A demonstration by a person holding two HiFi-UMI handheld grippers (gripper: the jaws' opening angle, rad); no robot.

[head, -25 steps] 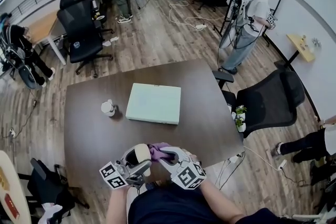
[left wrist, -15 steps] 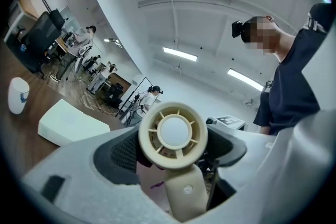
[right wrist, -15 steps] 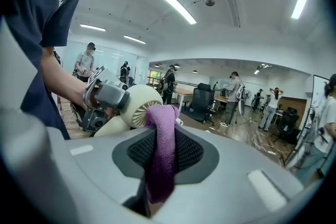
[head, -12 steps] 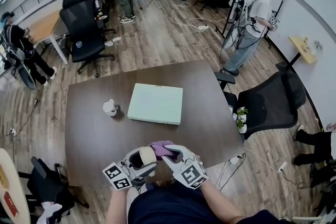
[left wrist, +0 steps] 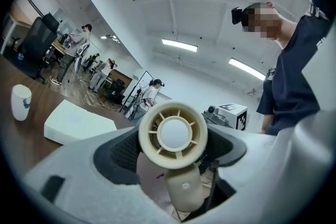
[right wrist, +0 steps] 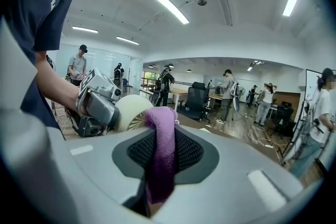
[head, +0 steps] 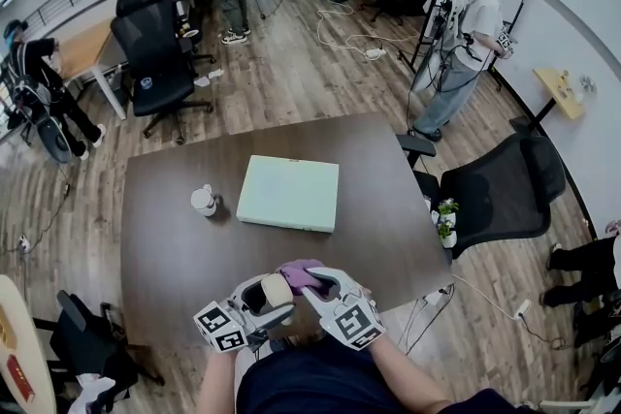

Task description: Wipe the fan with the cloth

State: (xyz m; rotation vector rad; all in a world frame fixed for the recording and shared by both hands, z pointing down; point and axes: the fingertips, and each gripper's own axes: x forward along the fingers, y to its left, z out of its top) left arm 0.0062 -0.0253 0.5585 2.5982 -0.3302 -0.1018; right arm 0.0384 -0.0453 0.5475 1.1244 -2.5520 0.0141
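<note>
A small cream hand-held fan [left wrist: 173, 134] faces the camera in the left gripper view, its round grille up and its handle [left wrist: 184, 186] hanging below. My left gripper [left wrist: 173, 152] is shut on it. In the head view the fan [head: 277, 291] sits just over the table's near edge, level between both grippers. My right gripper [right wrist: 165, 149] is shut on a folded purple cloth [right wrist: 161, 155]. The top of the cloth [head: 299, 274] lies against the fan's rim [right wrist: 134, 113]. The right gripper [head: 325, 291] stands close to the right of the left gripper [head: 254, 303].
On the dark brown table [head: 175, 257] lie a pale green flat box [head: 288, 192] and a white cup [head: 203, 200] to its left. A small potted plant [head: 443, 213] stands at the right edge beside a black office chair [head: 500, 184]. Several people stand in the background.
The left gripper with the fan has sunk a little and rolled slightly. The right gripper with the cloth has stayed almost where it was, against the fan.
</note>
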